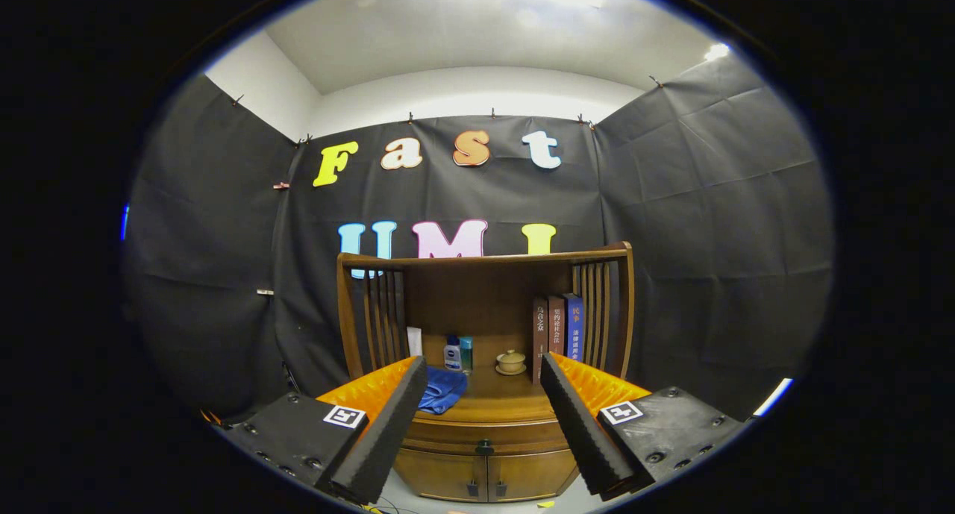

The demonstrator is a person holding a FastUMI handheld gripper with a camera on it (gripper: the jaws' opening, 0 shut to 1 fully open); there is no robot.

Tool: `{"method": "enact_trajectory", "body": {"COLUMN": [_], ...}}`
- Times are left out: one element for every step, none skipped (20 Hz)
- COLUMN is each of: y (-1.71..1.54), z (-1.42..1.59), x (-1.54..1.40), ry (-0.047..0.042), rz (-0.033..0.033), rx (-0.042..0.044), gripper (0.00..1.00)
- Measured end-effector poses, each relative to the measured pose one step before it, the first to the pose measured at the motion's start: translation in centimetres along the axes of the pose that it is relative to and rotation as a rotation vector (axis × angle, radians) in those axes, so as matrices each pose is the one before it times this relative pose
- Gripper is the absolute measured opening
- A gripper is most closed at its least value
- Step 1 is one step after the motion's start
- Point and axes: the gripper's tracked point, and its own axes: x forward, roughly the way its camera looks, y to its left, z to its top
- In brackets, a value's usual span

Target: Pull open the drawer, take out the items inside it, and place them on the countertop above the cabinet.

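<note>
Black cloth walls enclose the booth under a white ceiling. Against the rear wall stands a brown wooden cabinet [485, 424] with slatted side rails. Its drawer [483, 433], fitted with a dark knob, is closed beneath the countertop [492, 403]. On the countertop lie a crumpled blue cloth [442, 389], a small white-and-blue bottle [452, 353], a lidded beige ceramic cup [511, 362] and three upright books [556, 327]. The gripper [483, 376] hovers short of the cabinet, fingers spread wide, holding nothing.
</note>
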Motion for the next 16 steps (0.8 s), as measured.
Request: {"method": "enact_trajectory", "body": {"y": [-0.026,0.056,-0.051,-0.021,-0.028,0.004,-0.021,-0.077,-0.066,0.066,0.032,0.008,0.078,0.063,0.02,0.102], "z": [-0.105,-0.014,-0.077,0.005,0.013,0.044,0.041,0.007,0.05,0.013,-0.059,-0.012,-0.091,-0.231,-0.366,-0.471], "x": [0.065,0.06,0.023,0.035,0.017,0.116,0.03,0.017,0.037,0.106,0.056,0.091,0.147,0.113,0.207,0.216], "ry": [0.00058,0.00152,0.00157,-0.00096,-0.00031,0.00014,-0.00033,-0.00126,-0.00123,-0.00105,-0.00038,-0.00013,0.0019,0.00318,0.00449,0.00503], "rz": [-0.00003,0.00145,-0.00043,0.0005,-0.00037,0.00017,-0.00056,-0.00109,-0.001,-0.00023,0.00069,0.00077,0.00045,0.00164,0.00152,0.00359], "rx": [-0.00077,0.00004,0.00003,-0.00013,0.0005,-0.00048,-0.00177,-0.00204,-0.00111,-0.00005,0.00043,-0.00036,-0.00083,-0.00091,-0.00101,0.00126], "gripper": [0.98,0.99,0.99,0.99,0.99,0.99,0.98,0.98,0.98,0.99,0.99,0.99,0.99,0.99,0.99,0.99]}}
